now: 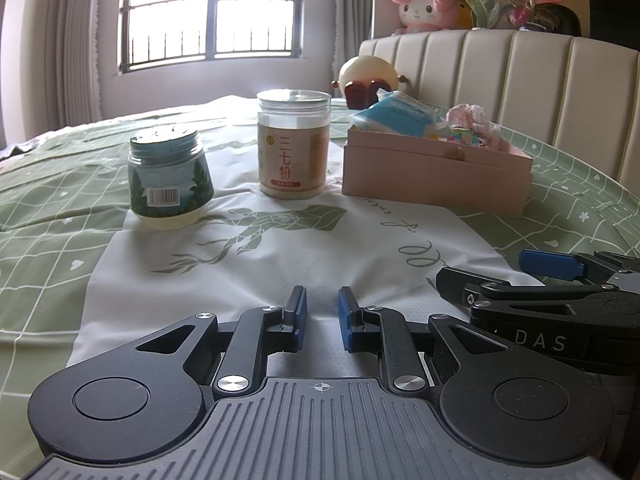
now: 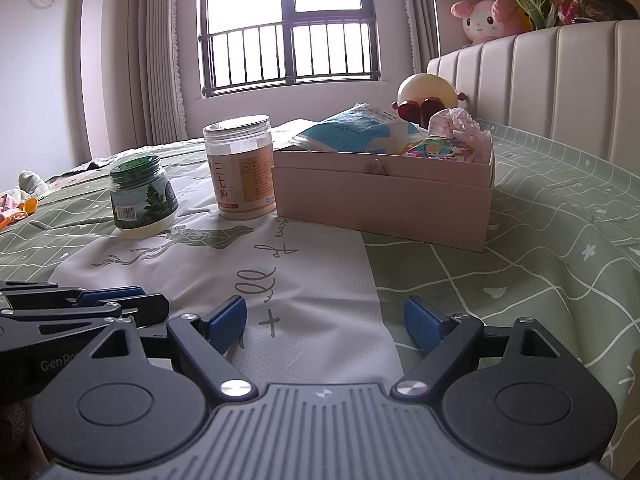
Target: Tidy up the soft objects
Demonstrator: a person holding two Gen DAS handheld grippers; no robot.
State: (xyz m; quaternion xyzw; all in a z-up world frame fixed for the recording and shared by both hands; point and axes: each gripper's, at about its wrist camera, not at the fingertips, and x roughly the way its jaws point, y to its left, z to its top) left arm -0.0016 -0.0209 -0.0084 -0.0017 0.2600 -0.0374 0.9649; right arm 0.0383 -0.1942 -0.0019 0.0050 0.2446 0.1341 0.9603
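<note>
Soft items gathered in a pink box on a green bed

The left gripper (image 1: 322,314) is seen with its jaws narrowly parted and empty; the right gripper (image 2: 325,325) is spread wide, nothing grasped. A blue packet (image 2: 352,130) and a pink frilly bundle (image 2: 464,128) are contained in the pink box (image 2: 380,200), beside a clear jar (image 2: 240,168) and a green-lidded jar (image 2: 142,196).

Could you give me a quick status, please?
Left gripper nearly shut, empty; right gripper open, empty. Soft packets in pink box. Two jars beside it.
</note>
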